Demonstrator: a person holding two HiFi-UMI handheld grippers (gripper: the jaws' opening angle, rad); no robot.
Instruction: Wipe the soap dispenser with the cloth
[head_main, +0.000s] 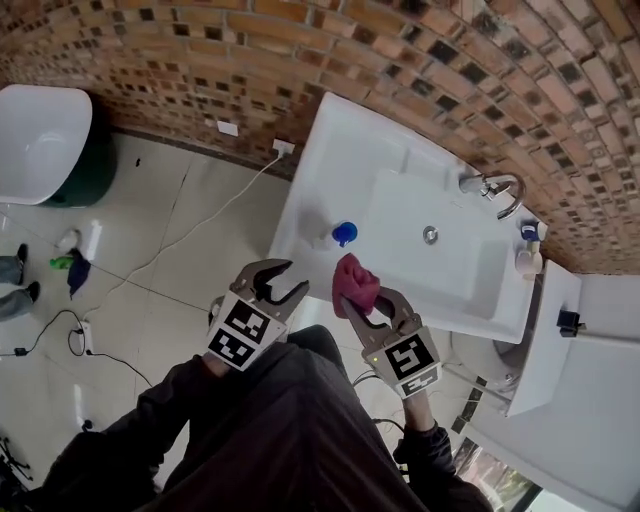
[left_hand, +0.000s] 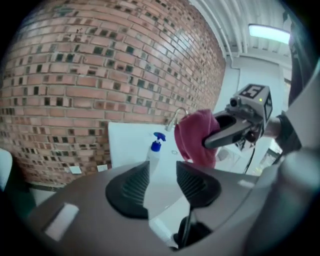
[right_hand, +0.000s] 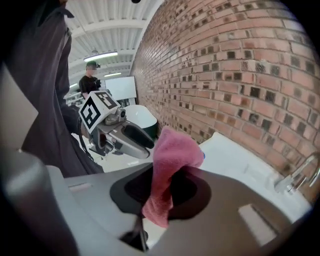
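Note:
The soap dispenser (head_main: 344, 234), a clear bottle with a blue pump, stands on the near left part of the white sink counter (head_main: 330, 160). In the left gripper view the dispenser (left_hand: 155, 149) shows just beyond my open left gripper (left_hand: 162, 182), whose jaws have nothing between them. That left gripper (head_main: 290, 277) hovers in front of the counter's edge, short of the bottle. My right gripper (head_main: 356, 300) is shut on a pink cloth (head_main: 354, 281), held beside the left one. The cloth (right_hand: 170, 160) bunches up over the jaws and hides most of the dispenser in the right gripper view.
The sink basin (head_main: 440, 265) has a chrome tap (head_main: 495, 190) at the brick wall and a small white bottle (head_main: 527, 258) at its right end. A toilet cistern (head_main: 560, 345) stands on the right, a white tub (head_main: 35, 140) on the left, and cables (head_main: 70, 338) lie on the floor.

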